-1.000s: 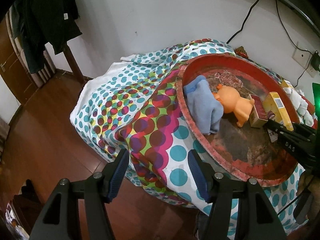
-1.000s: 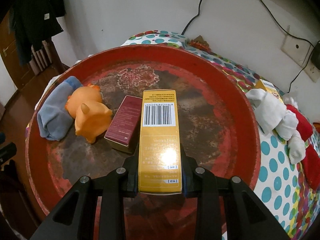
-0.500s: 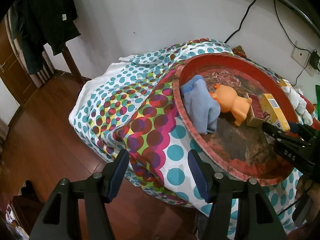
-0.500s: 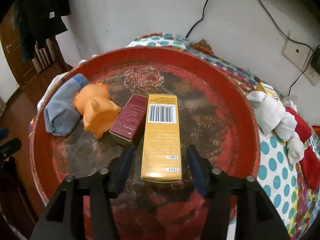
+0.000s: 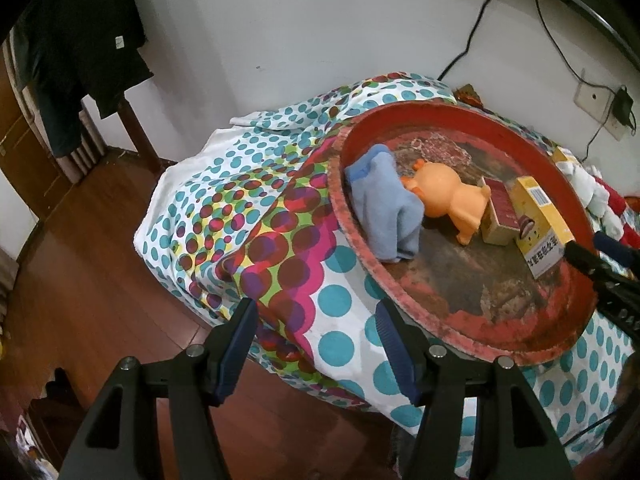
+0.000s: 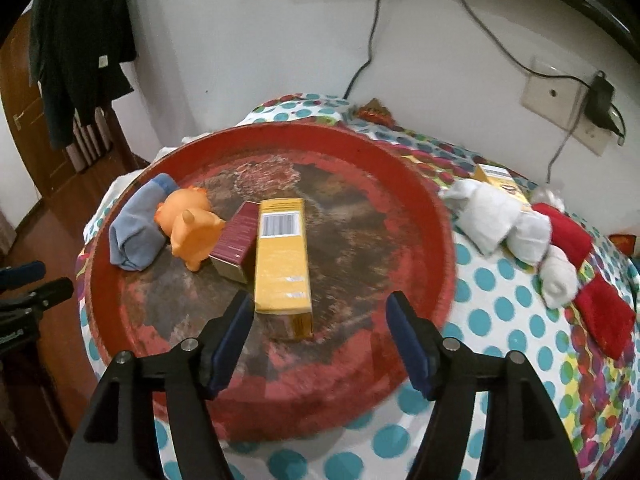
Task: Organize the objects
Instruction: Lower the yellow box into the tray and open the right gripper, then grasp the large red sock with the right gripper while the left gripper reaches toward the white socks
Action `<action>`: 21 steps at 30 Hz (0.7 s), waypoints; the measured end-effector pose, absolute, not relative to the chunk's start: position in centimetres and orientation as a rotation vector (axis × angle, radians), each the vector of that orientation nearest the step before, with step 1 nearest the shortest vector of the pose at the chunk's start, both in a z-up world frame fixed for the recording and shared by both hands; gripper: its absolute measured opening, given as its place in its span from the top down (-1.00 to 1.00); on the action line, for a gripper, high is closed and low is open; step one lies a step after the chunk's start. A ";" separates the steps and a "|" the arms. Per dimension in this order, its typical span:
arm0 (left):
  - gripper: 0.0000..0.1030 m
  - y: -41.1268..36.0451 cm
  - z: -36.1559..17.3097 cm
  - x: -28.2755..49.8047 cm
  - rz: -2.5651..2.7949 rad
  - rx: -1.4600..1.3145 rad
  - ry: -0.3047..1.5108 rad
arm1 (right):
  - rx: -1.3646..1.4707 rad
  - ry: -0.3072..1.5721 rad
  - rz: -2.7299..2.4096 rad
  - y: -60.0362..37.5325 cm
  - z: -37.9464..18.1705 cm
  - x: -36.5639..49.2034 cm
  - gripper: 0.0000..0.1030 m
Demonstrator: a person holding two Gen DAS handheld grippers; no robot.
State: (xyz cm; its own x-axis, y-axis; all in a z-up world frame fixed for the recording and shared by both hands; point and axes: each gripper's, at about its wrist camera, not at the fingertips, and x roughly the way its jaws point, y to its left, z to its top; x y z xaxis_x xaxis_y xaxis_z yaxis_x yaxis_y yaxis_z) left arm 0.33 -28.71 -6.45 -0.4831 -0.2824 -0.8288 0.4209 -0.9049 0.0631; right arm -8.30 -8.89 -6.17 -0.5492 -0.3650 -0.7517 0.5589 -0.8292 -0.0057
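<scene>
**Yellow box let go on the red tray, both claws apart**

My right claw (image 6: 320, 320) stands with its jaws apart; they have just been opening, and the yellow box (image 6: 283, 256) lies flat on the tray ahead of them, its near end just beyond my blue pads (image 6: 234, 336), which do not press on it. My left claw (image 5: 316, 340) also stands apart, with nothing between its jaws, hanging over the near left edge of the spotted cloth (image 5: 224, 216) where it drops toward the wooden floor (image 5: 80, 280).

On the red tray (image 6: 420, 208) I count four things in a row near its left rim: one yellow box, one maroon box (image 6: 236, 240) touching its left side, one orange toy animal (image 6: 192, 228) beside that, and one folded blue cloth (image 6: 138, 232) against the left rim. The tray's right half and far side are bare, as is the strip along its near rim.

Past the tray's right rim, on the cloth, lie three white rolled socks (image 6: 492, 220), two red ones (image 6: 600, 312) and one more yellow box (image 6: 500, 180) at the far edge near the wall.
</scene>
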 end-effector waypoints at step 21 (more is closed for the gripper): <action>-0.22 -23.8 -6.6 -0.2 -2.442 1.305 0.033 | 1.200 0.219 -2.681 9.7 -8.0 -11.4 -0.55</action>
